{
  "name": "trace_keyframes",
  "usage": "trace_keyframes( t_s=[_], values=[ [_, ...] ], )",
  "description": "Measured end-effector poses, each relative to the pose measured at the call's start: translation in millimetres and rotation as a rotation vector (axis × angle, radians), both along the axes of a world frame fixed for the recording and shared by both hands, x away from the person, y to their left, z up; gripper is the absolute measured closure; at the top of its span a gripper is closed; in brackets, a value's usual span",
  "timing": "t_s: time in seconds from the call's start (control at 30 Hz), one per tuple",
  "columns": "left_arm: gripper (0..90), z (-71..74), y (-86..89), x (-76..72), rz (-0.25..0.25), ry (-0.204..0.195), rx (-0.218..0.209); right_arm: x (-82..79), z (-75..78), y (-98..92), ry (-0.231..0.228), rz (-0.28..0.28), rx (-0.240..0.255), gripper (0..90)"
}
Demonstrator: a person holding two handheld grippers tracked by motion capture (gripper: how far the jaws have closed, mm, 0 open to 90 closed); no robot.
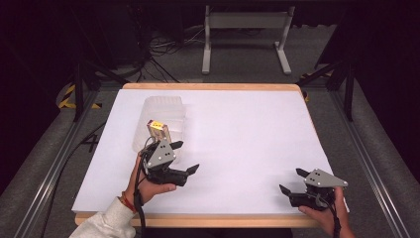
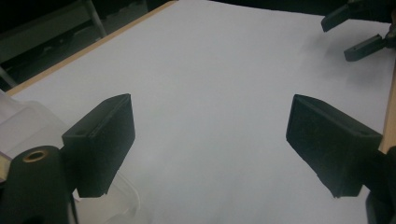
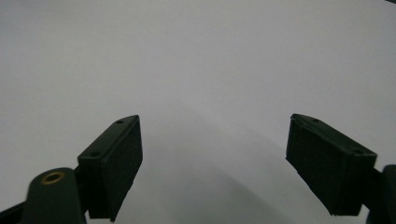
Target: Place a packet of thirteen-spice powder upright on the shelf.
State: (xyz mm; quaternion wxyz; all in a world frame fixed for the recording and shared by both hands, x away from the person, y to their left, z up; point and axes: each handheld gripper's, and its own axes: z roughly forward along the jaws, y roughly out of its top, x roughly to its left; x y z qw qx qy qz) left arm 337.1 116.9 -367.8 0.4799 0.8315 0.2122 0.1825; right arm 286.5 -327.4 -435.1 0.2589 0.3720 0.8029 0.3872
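White paper covers the table, with dark floor, cables and a grey stand's legs beyond its far edge at 12 o'clock. At about 10 o'clock on the sheet lies a clear plastic tub, and a small box with a yellow label stands at its near end, seemingly inside it, though the clear wall makes that hard to tell. Just beside the box at its 6 o'clock hovers the left gripper, turned so its jaws point toward 3 o'clock, away from the tub; they stand apart with nothing between them, and in its own view only bare paper lies ahead, the tub's corner at the lower left. That turn probably means the hand is clear of the box, neither reaching nor gripping. At 5 o'clock the right gripper rests low by the near edge, jaws wide and empty over blank paper, likely parked. Between the two grippers nothing blocks the way; the tub's wall is the one obstacle near the box.
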Motion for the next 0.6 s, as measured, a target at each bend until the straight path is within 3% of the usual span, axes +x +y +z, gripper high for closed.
trace_keyframes(
  t_s=[0.27,0.6],
  values=[
    [17.9,-7.9,-5.4,-6.6,-0.047,0.011,0.061,-0.3,0.4,0.1,-0.001,0.001,0.001,19.4],
    [19.6,-24.7,-2.2,-9.3,-0.059,0.041,0.127,-0.8,1.1,0.6,-0.004,0.002,-0.002,19.4]
  ],
)
